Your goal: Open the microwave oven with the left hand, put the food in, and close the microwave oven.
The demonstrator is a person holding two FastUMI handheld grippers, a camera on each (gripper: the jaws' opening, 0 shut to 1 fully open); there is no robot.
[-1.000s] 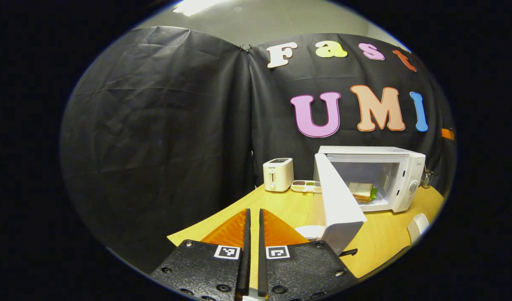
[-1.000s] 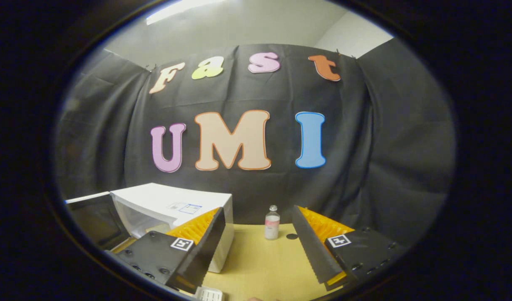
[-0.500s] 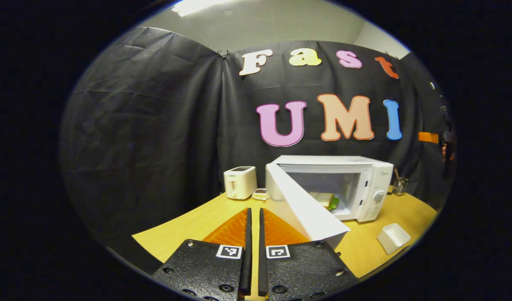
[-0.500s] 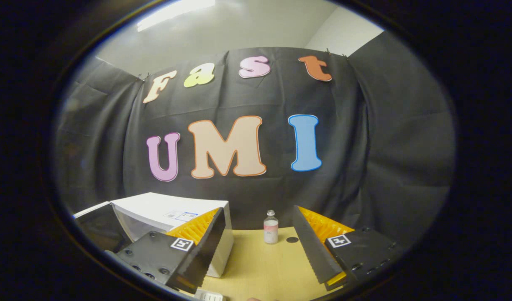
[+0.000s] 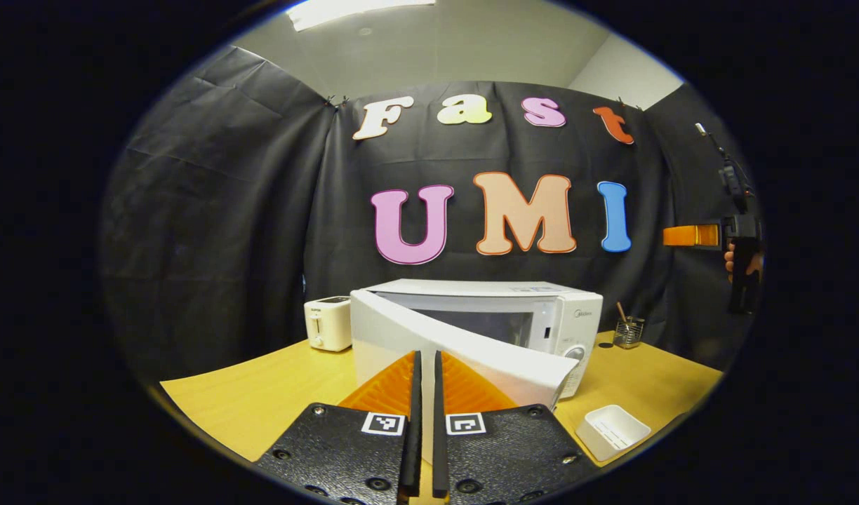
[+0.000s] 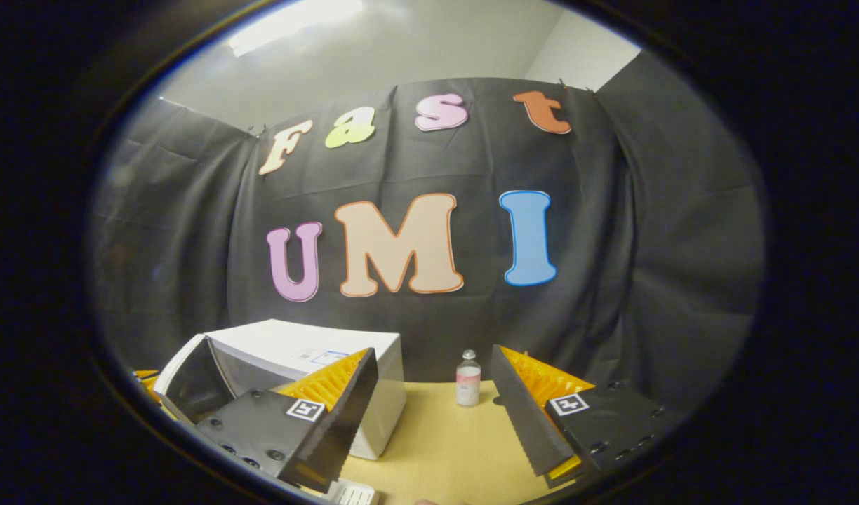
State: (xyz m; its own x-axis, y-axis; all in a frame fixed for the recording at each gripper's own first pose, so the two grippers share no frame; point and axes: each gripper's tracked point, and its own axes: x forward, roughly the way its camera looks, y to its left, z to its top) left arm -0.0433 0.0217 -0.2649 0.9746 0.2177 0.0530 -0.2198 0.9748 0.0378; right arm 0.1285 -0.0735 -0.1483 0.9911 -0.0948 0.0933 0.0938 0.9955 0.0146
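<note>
I'm working in a staged recording booth dressed up as a kitchen corner, not a real home. Black cloth [image 5: 219, 210] hangs as the walls, pinned at the top, with a plain ceiling and a strip light [image 5: 359, 8] above it. On the wooden table [image 5: 261, 400] stand a white microwave oven [image 5: 542, 315], a toaster [image 5: 328, 322], a small bottle [image 6: 467, 378] and a white tray [image 5: 612, 431].

Microwave door [image 5: 464, 354] hiding the food inside.
</note>
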